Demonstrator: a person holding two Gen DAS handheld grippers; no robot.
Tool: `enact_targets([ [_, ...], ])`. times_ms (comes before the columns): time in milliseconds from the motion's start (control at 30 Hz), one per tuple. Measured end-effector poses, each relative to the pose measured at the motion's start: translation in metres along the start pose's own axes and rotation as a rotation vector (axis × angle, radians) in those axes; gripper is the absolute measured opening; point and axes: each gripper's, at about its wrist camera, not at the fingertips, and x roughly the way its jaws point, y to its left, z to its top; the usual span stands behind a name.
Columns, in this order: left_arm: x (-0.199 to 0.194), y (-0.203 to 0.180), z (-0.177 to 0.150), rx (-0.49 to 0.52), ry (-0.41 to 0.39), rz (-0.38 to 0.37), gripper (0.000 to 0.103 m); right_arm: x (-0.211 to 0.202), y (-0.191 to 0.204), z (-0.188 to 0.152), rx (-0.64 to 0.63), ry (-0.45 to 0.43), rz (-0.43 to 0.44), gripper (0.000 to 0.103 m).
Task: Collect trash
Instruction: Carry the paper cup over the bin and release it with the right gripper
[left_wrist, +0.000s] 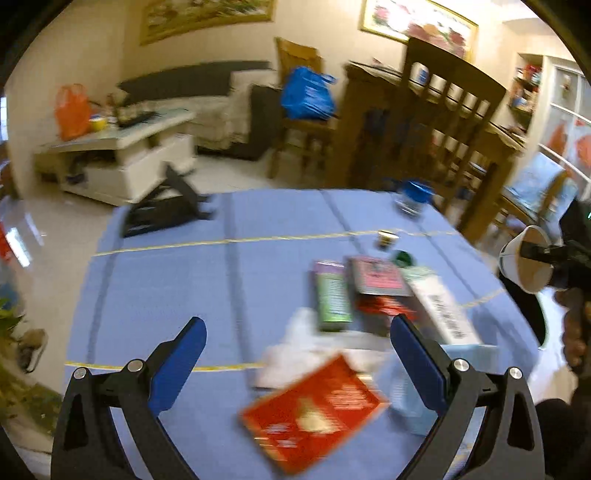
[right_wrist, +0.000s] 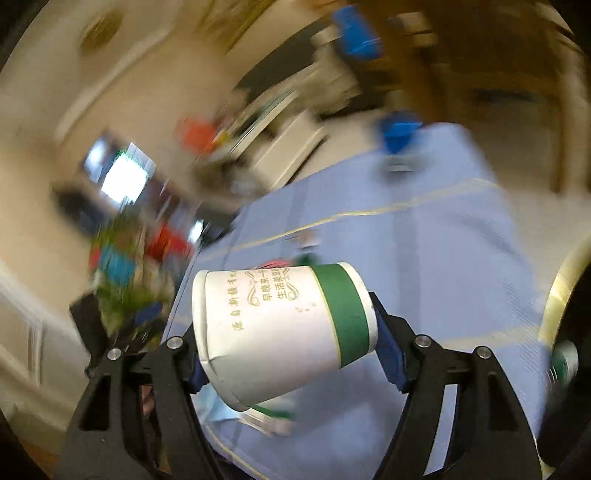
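Above the blue tabletop (right_wrist: 424, 240), the right gripper (right_wrist: 288, 343) is clamping its fingers on a paper cup (right_wrist: 280, 328). One finger is pressing near the cup's base and the other on its green band by the rim. The cup is lying sideways, its long axis running across the frame from left to right, base toward the left and mouth toward the right, slightly tilted. The room beyond it is blurring heavily in this view.

From the left wrist view, the same cup (left_wrist: 524, 264) is showing at the far right edge, off the side of the tabletop (left_wrist: 166, 288), held in the right gripper (left_wrist: 532, 254) with its open mouth facing the camera.

The left gripper (left_wrist: 295, 365) is hovering with its blue fingers (left_wrist: 177, 365) wide apart, holding nothing. Between and ahead of them a red packet (left_wrist: 314, 413) is lying flat on the cloth, partly over white paper (left_wrist: 299, 350). Farther on, a green box (left_wrist: 332, 295), a pink box (left_wrist: 376, 277) and a white box (left_wrist: 443, 306) are sitting close together. A small jar (left_wrist: 386, 238) and a blue-lidded container (left_wrist: 413, 195) are standing near the far edge, and a black stand (left_wrist: 166, 206) is resting at the far left corner.
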Motion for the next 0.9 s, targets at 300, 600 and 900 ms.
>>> enact_targets([
  [300, 0.015, 0.012, -0.006, -0.075, 0.159, 0.012, 0.096, -0.068, -0.101, -0.023, 0.261, -0.211, -0.018, 0.070],
  [600, -0.025, -0.071, -0.030, 0.056, 0.110, -0.146, 0.096, -0.064, -0.096, -0.018, 0.257, -0.219, 0.016, 0.070],
  [900, 0.023, -0.118, -0.044, 0.174, 0.177, -0.073, 0.007, -0.074, -0.107, -0.024, 0.299, -0.266, -0.012, 0.070],
])
